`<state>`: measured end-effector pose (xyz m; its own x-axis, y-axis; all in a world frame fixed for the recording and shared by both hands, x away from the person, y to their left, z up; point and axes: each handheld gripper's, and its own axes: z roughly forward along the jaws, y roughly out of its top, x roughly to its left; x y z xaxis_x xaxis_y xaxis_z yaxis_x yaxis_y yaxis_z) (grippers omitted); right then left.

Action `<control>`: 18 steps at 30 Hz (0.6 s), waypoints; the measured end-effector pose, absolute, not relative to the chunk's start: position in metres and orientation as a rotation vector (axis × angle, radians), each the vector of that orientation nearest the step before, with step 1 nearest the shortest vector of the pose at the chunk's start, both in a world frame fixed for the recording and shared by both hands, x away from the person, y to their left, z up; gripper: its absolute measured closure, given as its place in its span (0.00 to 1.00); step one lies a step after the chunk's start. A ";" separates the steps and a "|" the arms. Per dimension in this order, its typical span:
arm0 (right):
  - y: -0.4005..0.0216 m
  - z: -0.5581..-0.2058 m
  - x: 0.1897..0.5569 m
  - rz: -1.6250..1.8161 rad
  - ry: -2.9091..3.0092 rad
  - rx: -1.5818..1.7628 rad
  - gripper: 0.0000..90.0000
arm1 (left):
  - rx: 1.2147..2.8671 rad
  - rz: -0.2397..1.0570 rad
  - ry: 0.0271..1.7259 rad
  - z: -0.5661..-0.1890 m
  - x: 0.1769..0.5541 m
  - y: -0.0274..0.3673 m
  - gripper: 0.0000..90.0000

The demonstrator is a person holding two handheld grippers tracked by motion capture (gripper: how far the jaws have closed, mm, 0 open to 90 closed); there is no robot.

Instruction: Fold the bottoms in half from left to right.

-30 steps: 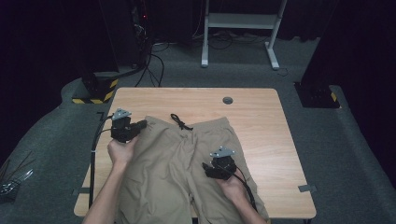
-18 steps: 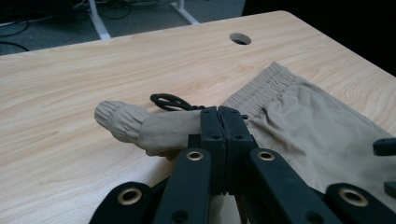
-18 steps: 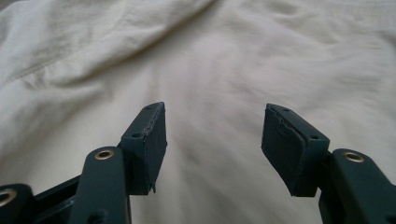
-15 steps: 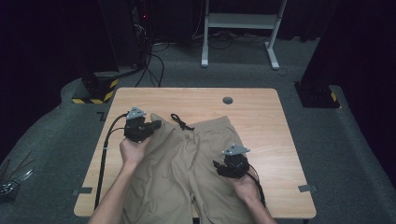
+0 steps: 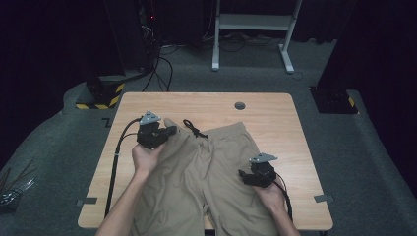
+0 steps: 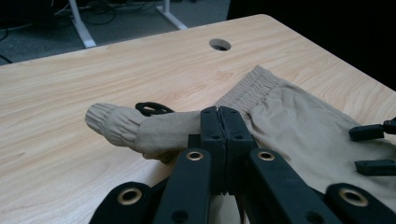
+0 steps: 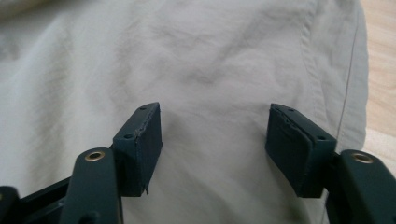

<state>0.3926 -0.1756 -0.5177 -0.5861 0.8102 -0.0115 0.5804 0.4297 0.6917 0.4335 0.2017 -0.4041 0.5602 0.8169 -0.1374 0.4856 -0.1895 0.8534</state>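
Since a second ago, my left gripper (image 5: 169, 131) has carried its corner of the khaki shorts (image 5: 206, 172) farther up the table (image 5: 275, 113), and my right gripper (image 5: 244, 176) has slid outward along the right leg, its jaws just now easing wider with nothing pinched between them. The left jaws are pressed together on a bunched fold of the elastic waistband (image 6: 116, 123) (the ribbed end pokes out to their left in the left gripper view), with the black drawstring (image 6: 152, 108) just behind that fold. My left forearm reaches forward, wrist straight, hand wrapped round the gripper body. The right hand sits lower, jaws pointing left across the shorts; the fabric lies flat beneath the spread jaws, with the side seam (image 7: 348, 93) beyond the right one.
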 end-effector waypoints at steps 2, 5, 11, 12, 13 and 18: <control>-0.175 -0.520 0.390 0.955 2.324 1.187 0.41 | 1.841 0.433 1.060 -0.403 0.434 0.199 0.99; -0.174 -0.522 0.387 0.980 2.303 1.185 0.41 | 1.840 0.416 1.037 -0.400 0.437 0.189 0.99; -0.174 -0.523 0.387 0.986 2.295 1.180 0.41 | 1.852 0.388 0.991 -0.398 0.442 0.168 0.99; -0.174 -0.523 0.387 0.986 2.295 1.180 0.41 | 1.856 0.384 0.981 -0.397 0.442 0.164 0.99; -0.174 -0.523 0.387 0.987 2.295 1.181 0.41 | 1.859 0.380 0.972 -0.396 0.443 0.159 0.99; -0.174 -0.523 0.387 0.988 2.294 1.182 0.41 | 1.879 0.355 0.922 -0.392 0.449 0.135 0.99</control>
